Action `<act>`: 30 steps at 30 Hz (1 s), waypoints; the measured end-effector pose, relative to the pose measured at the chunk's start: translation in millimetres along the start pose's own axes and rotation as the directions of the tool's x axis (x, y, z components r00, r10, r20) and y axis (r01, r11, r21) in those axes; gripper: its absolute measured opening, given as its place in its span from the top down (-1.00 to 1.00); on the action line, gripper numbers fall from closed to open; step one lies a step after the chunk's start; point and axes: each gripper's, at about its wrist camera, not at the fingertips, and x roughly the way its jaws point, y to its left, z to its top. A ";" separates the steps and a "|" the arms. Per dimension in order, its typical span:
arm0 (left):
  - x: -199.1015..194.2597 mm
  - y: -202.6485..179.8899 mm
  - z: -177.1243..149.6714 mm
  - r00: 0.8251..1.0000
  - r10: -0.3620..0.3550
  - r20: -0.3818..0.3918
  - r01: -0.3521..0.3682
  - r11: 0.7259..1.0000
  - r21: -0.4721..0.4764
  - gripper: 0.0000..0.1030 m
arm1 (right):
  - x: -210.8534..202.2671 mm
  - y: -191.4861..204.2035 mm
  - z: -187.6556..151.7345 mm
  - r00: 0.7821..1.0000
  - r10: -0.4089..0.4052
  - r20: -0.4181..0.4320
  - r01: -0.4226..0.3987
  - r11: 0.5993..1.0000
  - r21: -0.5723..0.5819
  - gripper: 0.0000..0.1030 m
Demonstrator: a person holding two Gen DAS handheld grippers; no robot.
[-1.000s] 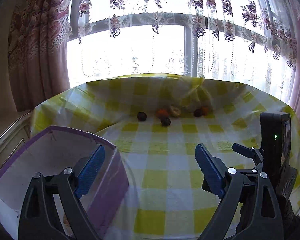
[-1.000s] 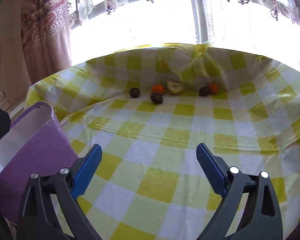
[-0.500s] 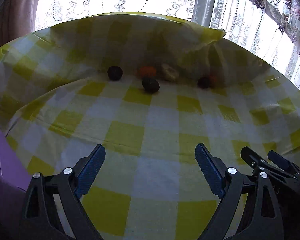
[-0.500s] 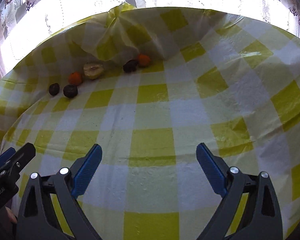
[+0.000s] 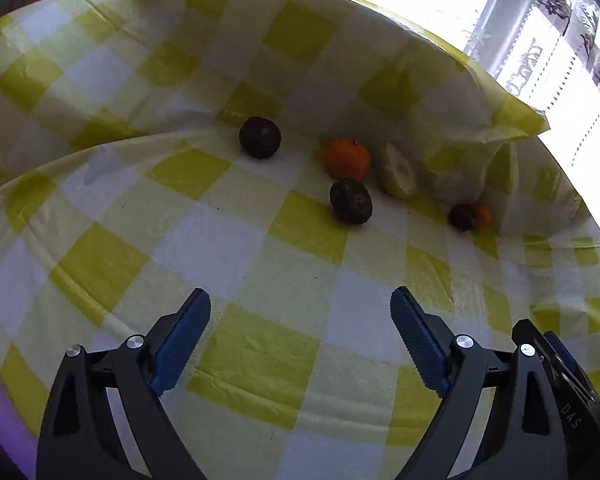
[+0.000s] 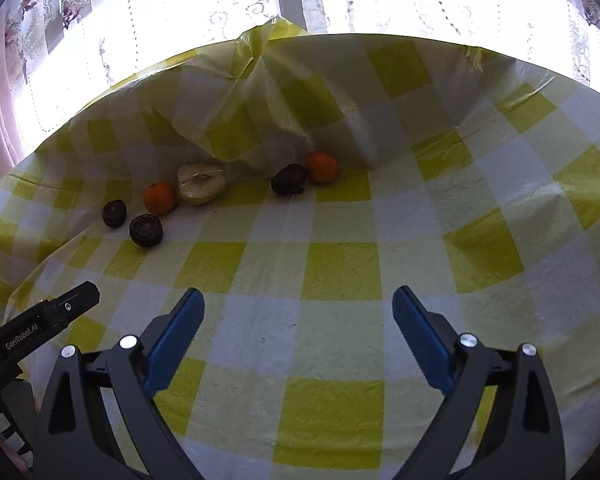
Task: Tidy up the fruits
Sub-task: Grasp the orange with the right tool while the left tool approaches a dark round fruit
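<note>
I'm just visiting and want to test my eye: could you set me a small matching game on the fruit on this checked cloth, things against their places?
Things:
1. pale cut fruit
2. left orange fruit
3. right orange fruit
4. left gripper

Places or states:
A. touching a dark fruit
B. open, holding nothing
C. just left of the pale cut fruit
D. under the raised fold of the tablecloth

Pairs: 1-D, 2-C, 3-A, 4-B

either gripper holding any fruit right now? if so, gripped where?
Nothing is held. The left gripper and right gripper both stand open over bare tablecloth, well short of the fruits, such as the nearest dark fruit.
</note>
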 end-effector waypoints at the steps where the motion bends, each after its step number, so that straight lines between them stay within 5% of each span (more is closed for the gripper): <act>1: 4.6 2.6 3.2 1.000 -0.004 -0.009 0.004 1.000 -0.026 -0.71 | 6.3 -1.2 5.0 1.000 -0.003 -0.005 0.003 1.000 -0.002 -0.85; 8: 17.0 4.6 21.0 0.999 0.000 0.044 0.005 0.995 -0.100 -0.72 | 58.0 -9.3 46.2 1.000 -0.009 -0.020 0.009 1.000 0.013 -0.79; 17: 37.5 -29.3 34.6 0.999 0.016 0.049 -0.018 0.999 0.034 -0.72 | 123.3 -52.9 91.8 0.997 0.031 -0.071 -0.014 0.971 0.240 -0.03; 26: 56.5 -44.0 48.3 0.999 0.031 0.017 -0.032 0.997 0.075 -0.72 | 157.5 -7.5 117.8 0.989 -0.012 -0.147 0.016 0.999 0.031 0.05; 30: 58.3 -44.2 49.1 0.999 0.039 0.001 -0.039 0.997 0.068 -0.72 | 167.8 -1.4 127.2 0.988 0.014 -0.156 -0.010 1.000 0.026 0.13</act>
